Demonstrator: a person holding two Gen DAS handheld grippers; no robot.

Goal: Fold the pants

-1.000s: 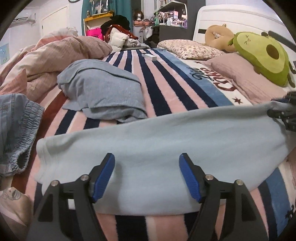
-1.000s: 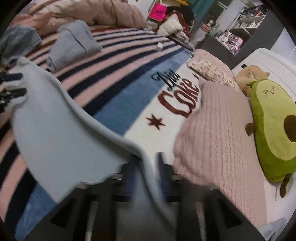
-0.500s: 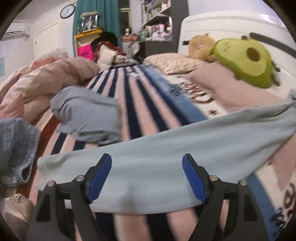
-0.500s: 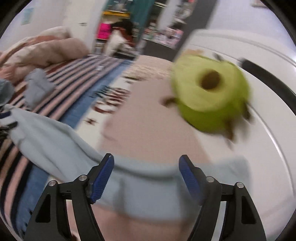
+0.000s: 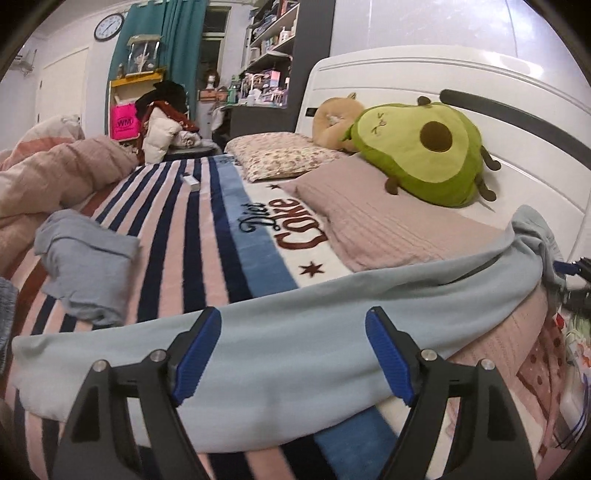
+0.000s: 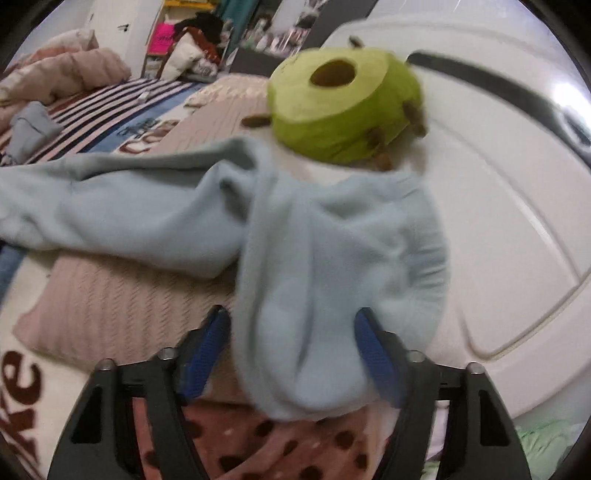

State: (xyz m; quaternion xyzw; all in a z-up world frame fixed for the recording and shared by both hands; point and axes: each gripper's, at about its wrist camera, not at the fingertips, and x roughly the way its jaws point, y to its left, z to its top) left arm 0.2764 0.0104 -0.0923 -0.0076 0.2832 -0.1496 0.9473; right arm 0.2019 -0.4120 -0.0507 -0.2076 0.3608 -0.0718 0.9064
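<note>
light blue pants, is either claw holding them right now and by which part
Neither holds the light blue pants. The left claw is open over the leg; the right claw is open around the bunched waist end.

The room is a bedroom with white walls. A white headboard (image 5: 461, 85) stands at the right, and beside it a dark shelf unit (image 5: 280, 40) is full of small items (too small to name). Teal curtains (image 5: 173, 48) hang around a window (image 5: 215, 44), which looks dark. A round wall clock (image 5: 108, 26) hangs left of the curtains, above a white door (image 5: 62, 88). A yellow shelf (image 5: 136, 79) stands below the curtains. The light is even and indoor.
</note>
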